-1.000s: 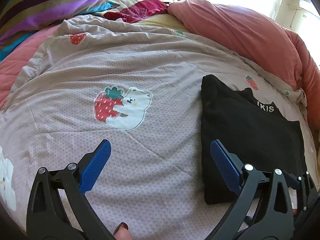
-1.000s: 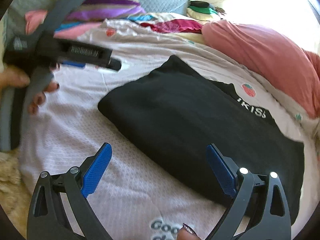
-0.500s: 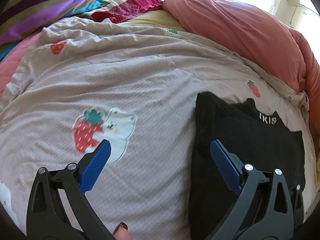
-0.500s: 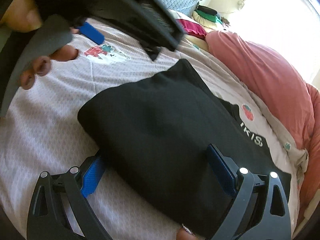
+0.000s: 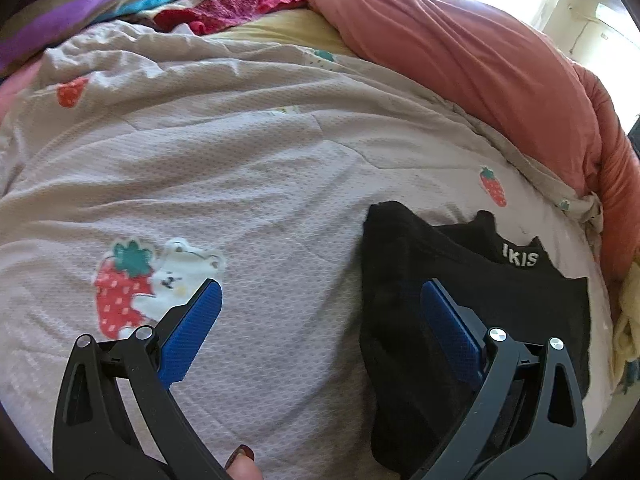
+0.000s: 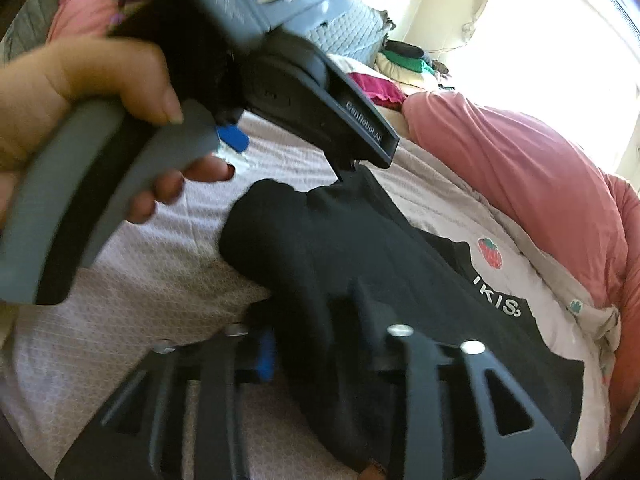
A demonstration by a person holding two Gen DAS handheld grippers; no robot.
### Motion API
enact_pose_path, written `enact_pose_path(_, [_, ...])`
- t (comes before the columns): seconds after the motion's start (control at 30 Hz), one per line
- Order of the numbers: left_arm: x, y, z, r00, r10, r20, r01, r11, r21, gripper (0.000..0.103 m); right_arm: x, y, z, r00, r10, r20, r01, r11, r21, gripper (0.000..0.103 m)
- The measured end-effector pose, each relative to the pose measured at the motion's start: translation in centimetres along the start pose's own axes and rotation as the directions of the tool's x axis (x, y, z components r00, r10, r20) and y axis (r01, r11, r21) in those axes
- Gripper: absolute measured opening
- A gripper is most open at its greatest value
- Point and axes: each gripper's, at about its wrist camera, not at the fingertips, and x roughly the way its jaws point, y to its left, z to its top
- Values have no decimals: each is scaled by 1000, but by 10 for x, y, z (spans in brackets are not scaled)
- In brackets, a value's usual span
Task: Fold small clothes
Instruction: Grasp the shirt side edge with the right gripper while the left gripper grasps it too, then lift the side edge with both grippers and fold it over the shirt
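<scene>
The black garment [image 6: 360, 264] lies part-folded on the pale waffle-textured quilt [image 5: 248, 184], beside a pink duvet [image 5: 480, 76]; it looks soft, light and limp, likely to sag and slide unless pinched at a doubled edge; the right gripper [image 6: 320, 344] has just been closing and now clamps its near fold; the left gripper [image 5: 320, 320] hangs wide open, one blue ribbed pad over the cloth's edge, gripping nothing.
</scene>
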Motion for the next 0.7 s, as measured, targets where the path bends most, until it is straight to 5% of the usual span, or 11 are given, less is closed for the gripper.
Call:
enact_pose_path(0.27, [14, -17, -1, 988, -139, -66, 137, 990, -36, 93, -19, -15, -5, 997, -24, 67, 19, 997, 79, 8])
enact_pose_path(0.37, [14, -26, -4, 990, -128, -67, 125, 991, -38, 92, -25, -20, -7, 996, -35, 80, 27, 995, 97, 8])
enact_pose_path(0.63, [14, -60, -11, 983, -151, -106, 152, 988, -5, 25, -45, -23, -17, 983, -125, 136, 114, 989, 91, 7])
enact_pose_path(0.7, [9, -69, -11, 986, -139, -91, 142, 990, 20, 20, -49, -27, -19, 981, -132, 142, 117, 987, 107, 7])
